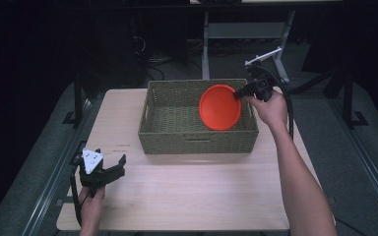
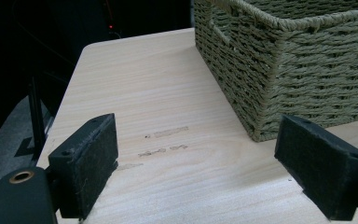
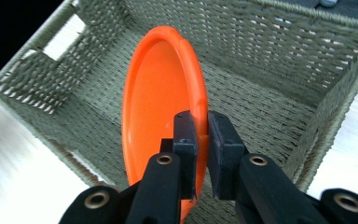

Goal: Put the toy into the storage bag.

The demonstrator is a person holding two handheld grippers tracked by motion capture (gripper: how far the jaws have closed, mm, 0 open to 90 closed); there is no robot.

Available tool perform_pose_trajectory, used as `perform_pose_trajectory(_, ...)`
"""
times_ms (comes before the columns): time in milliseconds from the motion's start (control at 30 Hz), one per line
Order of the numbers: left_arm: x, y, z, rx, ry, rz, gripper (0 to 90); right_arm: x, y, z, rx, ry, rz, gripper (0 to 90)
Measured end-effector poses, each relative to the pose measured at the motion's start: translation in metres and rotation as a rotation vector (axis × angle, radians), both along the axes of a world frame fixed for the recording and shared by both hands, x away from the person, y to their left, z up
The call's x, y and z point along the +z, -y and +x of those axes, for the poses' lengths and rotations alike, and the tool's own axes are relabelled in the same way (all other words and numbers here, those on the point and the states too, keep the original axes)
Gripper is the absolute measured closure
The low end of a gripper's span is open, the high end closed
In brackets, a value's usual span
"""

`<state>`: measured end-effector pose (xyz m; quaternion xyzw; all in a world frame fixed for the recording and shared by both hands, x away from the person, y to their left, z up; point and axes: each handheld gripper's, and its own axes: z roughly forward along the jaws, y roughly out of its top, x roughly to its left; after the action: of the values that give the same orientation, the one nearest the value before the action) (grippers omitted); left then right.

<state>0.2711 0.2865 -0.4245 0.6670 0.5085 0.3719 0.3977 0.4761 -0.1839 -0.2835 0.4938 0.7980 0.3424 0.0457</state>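
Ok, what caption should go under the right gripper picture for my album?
Right gripper pinching the rim of a round orange plastic plate, held on edge inside the green woven basket.

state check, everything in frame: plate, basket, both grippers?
orange plate: tilted on edge, clamped at its rim, inside the basket's right half; whether it touches the bottom is unclear.
woven basket: upright on the table, holding nothing but the plate.
right gripper: shut on the orange plate's rim.
left gripper: open, nothing between its jaws, low over the table's near left corner.
table: bare light wood around the basket.
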Motion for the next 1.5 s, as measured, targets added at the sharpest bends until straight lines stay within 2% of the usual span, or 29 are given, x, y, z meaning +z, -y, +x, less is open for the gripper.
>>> perform_pose_trajectory(200, -0.001, 0.001, 0.001, -0.005, -0.001, 0.0, 12.7, -0.014, -0.002, 0.005, -0.022, -0.013, -0.012, 82.2)
perform_pose_trajectory(333, 0.0, 0.001, 0.0, -0.004, -0.001, -0.001, 12.7, -0.03, -0.004, 0.01, -0.03, -0.047, -0.013, 82.2)
perform_pose_trajectory(367, 0.0, 0.001, 0.0, -0.004, -0.001, -0.001, 12.8, -0.03, -0.004, 0.01, -0.03, -0.047, -0.013, 82.2)
perform_pose_trajectory(500, 0.0, 0.001, 0.0, -0.005, 0.001, -0.002, 12.8, -0.044, -0.012, 0.013, -0.029, -0.068, -0.035, 82.1)
perform_pose_trajectory(600, 0.0, 0.002, 0.0, -0.005, 0.002, -0.001, 12.8, -0.051, -0.014, 0.013, -0.028, -0.083, -0.02, 82.1)
perform_pose_trajectory(733, 0.0, 0.001, 0.0, -0.003, 0.0, 0.0, 12.8, -0.059, -0.015, 0.016, -0.03, -0.099, -0.027, 82.0)
perform_pose_trajectory(833, -0.001, 0.001, 0.001, -0.002, 0.003, -0.004, 12.8, -0.061, -0.016, 0.017, -0.027, -0.107, -0.019, 81.4)
perform_pose_trajectory(933, 0.0, 0.001, 0.001, -0.003, 0.002, -0.002, 12.8, -0.063, -0.019, 0.018, -0.027, -0.12, -0.041, 79.5)
perform_pose_trajectory(1033, 0.0, 0.001, 0.0, -0.004, 0.003, 0.0, 12.8, -0.064, -0.017, 0.018, -0.033, -0.121, -0.035, 79.3)
perform_pose_trajectory(1067, 0.0, 0.001, 0.0, -0.003, 0.001, 0.002, 12.8, -0.064, -0.016, 0.018, -0.042, -0.126, -0.038, 74.3)
perform_pose_trajectory(1100, 0.0, 0.001, 0.0, -0.003, 0.001, 0.0, 12.8, -0.064, -0.016, 0.018, -0.042, -0.126, -0.038, 74.3)
perform_pose_trajectory(1133, 0.0, 0.001, 0.0, -0.001, 0.0, -0.003, 12.8, -0.061, -0.016, 0.017, -0.057, -0.107, -0.068, 70.9)
perform_pose_trajectory(1200, 0.0, 0.001, 0.0, -0.003, 0.003, -0.002, 12.8, -0.059, -0.014, 0.016, -0.059, -0.098, -0.082, 70.9)
perform_pose_trajectory(1233, 0.0, 0.001, 0.0, -0.003, 0.003, -0.002, 12.8, -0.059, -0.014, 0.016, -0.059, -0.098, -0.082, 70.9)
perform_pose_trajectory(1267, 0.0, 0.001, 0.0, -0.003, 0.001, -0.002, 12.8, -0.057, -0.012, 0.015, -0.061, -0.1, -0.061, 70.4)
perform_pose_trajectory(1433, 0.0, 0.001, 0.0, -0.002, 0.003, -0.001, 12.8, -0.056, -0.011, 0.014, -0.049, -0.099, -0.072, 70.9)
perform_pose_trajectory(1500, 0.0, 0.0, 0.0, 0.001, -0.001, 0.001, 12.7, -0.057, -0.012, 0.011, -0.041, -0.098, -0.059, 69.9)
